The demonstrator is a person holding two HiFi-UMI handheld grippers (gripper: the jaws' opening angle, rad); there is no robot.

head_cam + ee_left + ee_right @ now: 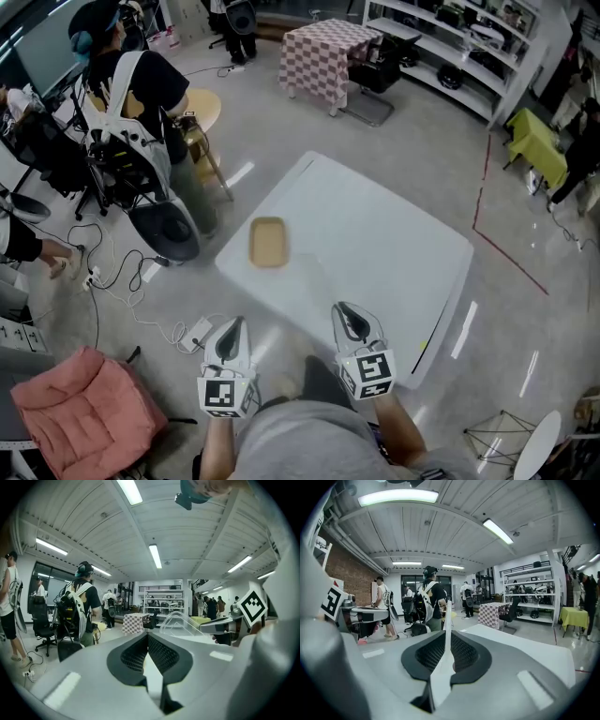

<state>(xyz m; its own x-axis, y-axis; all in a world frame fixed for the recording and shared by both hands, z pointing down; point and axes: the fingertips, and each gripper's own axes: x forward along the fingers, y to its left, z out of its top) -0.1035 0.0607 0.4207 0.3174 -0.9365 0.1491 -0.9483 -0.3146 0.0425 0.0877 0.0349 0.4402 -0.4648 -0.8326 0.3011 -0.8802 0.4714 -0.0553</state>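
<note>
Reaching with left claw (234, 326) and right claw (345, 311) clenched empty could shove the tan tray (269, 241) off the table's (394, 253) nearby edge.

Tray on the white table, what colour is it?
Light tan, like wood. The tray shows best in the head view.

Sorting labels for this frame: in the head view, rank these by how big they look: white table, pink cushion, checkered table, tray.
1. White table
2. Pink cushion, though it lies nearer the camera, which flatters it
3. Checkered table
4. Tray
</note>
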